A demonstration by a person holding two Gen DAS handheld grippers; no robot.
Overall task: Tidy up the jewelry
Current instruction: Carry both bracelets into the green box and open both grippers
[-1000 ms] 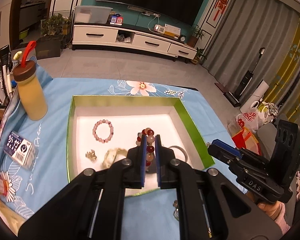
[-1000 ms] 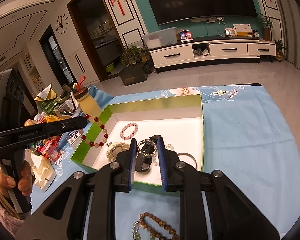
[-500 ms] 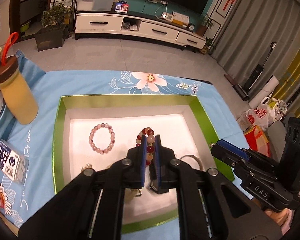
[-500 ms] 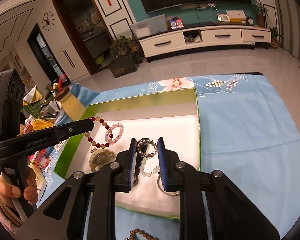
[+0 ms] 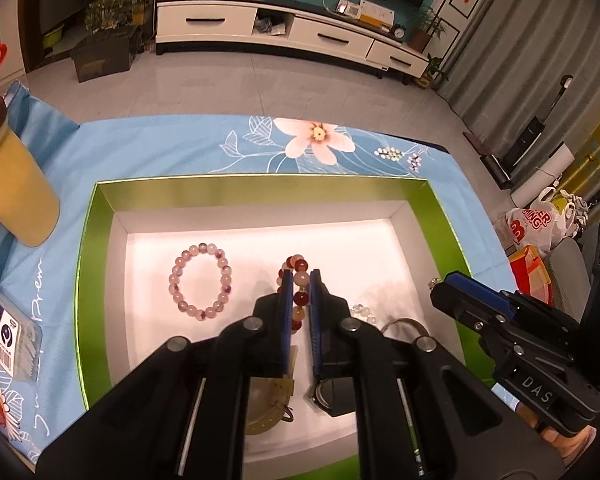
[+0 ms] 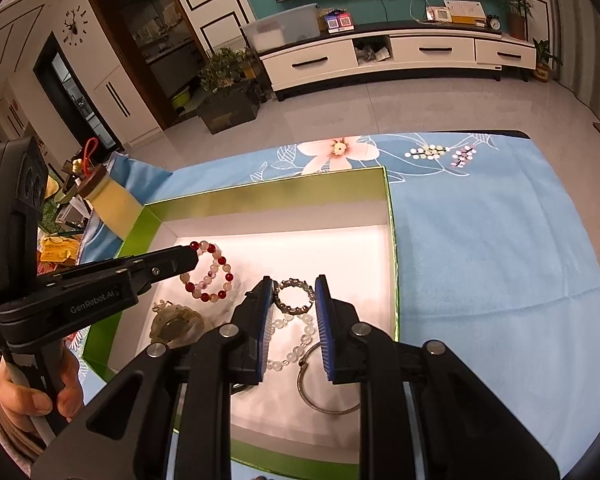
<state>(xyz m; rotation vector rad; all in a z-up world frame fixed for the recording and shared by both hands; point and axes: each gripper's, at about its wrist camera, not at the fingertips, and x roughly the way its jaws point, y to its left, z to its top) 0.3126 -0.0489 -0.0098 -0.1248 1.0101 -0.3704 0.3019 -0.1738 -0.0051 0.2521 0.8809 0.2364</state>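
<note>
My left gripper [image 5: 300, 280] is shut on a red-and-white bead bracelet [image 5: 299, 269] and holds it over the white floor of the green-rimmed box [image 5: 260, 186]. The held bracelet also shows in the right wrist view [image 6: 208, 276], hanging from the left gripper [image 6: 192, 254]. My right gripper [image 6: 294, 292] is shut on a dark metal bracelet [image 6: 294, 297] above the box [image 6: 268, 196]. A pink bead bracelet [image 5: 202, 288] lies on the box floor. A clear bead bracelet [image 6: 296, 340], a silver bangle [image 6: 324, 384] and a pale jade piece [image 6: 176, 324] lie there too.
The box stands on a blue flowered cloth [image 6: 480, 248]. A yellow jar with a brown lid [image 5: 14, 184] stands left of the box. A small printed packet [image 5: 8, 332] lies at the cloth's left edge. The right gripper's body [image 5: 520, 340] is right of the box.
Both grippers have moved forward and lower over the box, each still holding its bracelet. The box floor now fills more of both views.
</note>
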